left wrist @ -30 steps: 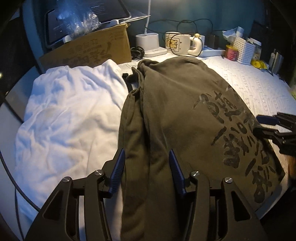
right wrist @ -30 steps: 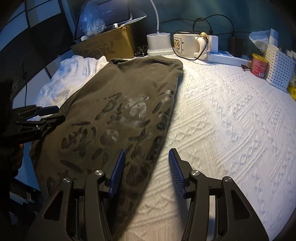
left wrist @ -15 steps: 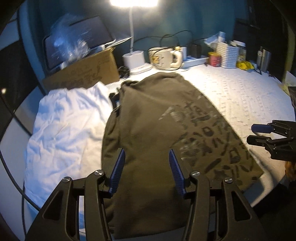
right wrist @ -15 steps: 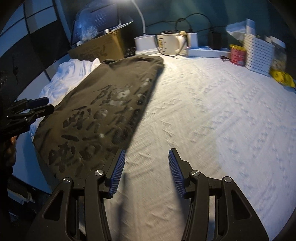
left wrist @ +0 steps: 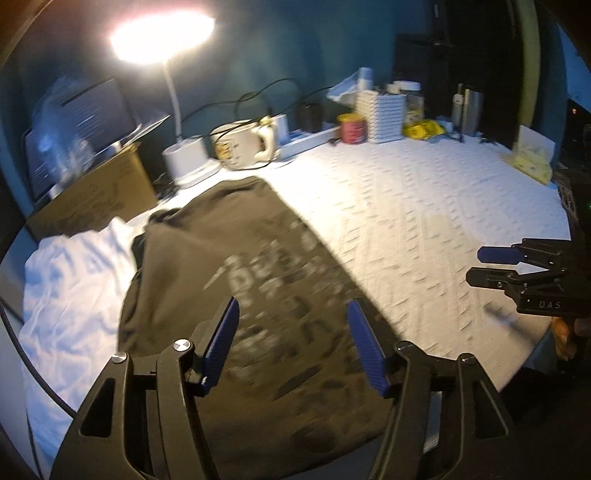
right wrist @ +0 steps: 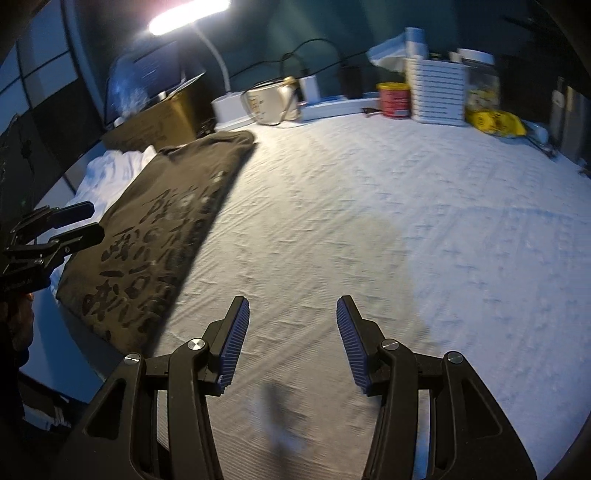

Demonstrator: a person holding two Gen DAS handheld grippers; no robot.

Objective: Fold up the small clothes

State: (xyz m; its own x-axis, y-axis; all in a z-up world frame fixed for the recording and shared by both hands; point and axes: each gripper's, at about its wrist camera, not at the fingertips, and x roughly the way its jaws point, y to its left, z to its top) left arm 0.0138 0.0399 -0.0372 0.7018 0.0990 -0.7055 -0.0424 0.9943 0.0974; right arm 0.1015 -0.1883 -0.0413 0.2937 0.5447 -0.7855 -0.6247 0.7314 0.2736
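Compared with a second ago, both grippers have pulled up and back from the olive-green shirt (left wrist: 236, 280), so more of the white textured cloth (right wrist: 369, 221) covering the tabletop shows in both views, and the desk lamp (left wrist: 162, 33) now glares at the top of the left view. The left gripper (left wrist: 291, 343) hovers over the shirt's near end with its ribbed blue fingers (left wrist: 221, 343) spread apart and empty; the right gripper (right wrist: 290, 341) hangs over bare cloth beside the shirt, fingers likewise apart and holding nothing. The shirt lies flat as a long folded rectangle with a dark, blotchy print on top, its left edge against a crumpled white garment (left wrist: 70, 280). Behind it stand a brown cardboard box (left wrist: 96, 192), a cream ceramic mug (left wrist: 243, 146), a red tin (left wrist: 352, 127) and a slatted white basket (left wrist: 380, 116).
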